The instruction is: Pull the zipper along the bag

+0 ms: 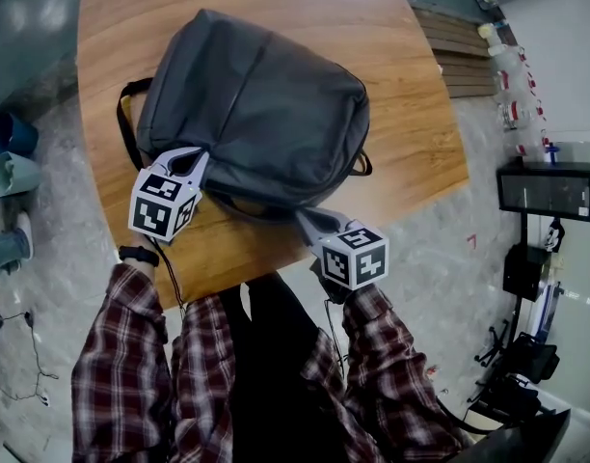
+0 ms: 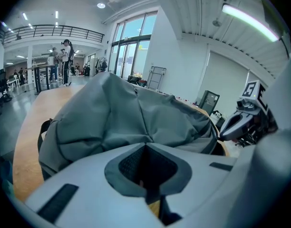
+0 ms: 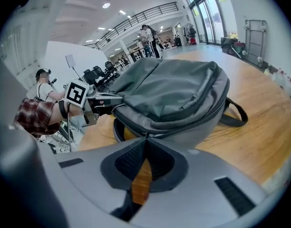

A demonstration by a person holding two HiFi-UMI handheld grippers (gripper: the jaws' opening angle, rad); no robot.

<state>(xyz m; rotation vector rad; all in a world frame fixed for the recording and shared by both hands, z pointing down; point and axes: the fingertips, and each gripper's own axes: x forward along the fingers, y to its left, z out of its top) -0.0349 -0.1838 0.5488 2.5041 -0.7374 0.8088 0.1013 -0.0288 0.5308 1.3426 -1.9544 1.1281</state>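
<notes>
Head view: the backpack [image 1: 256,104] lies on the table [image 1: 411,152]. Left gripper view: your left gripper [image 2: 145,145] is closed on its edge, apparently anchoring it. Right gripper view: your right gripper [image 3: 145,138] clamps the zipper pull [image 3: 145,134], ready to draw.

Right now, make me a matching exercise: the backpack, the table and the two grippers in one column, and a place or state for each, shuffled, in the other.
1. backpack
2. table
3. left gripper
4. right gripper

A. jaws shut on the zipper, at the backpack's near right corner
B. wooden, bears the backpack
C. grey, lying on the wood
D. jaws shut on the backpack's near left edge

Pairs: 1-C, 2-B, 3-D, 4-A
</notes>
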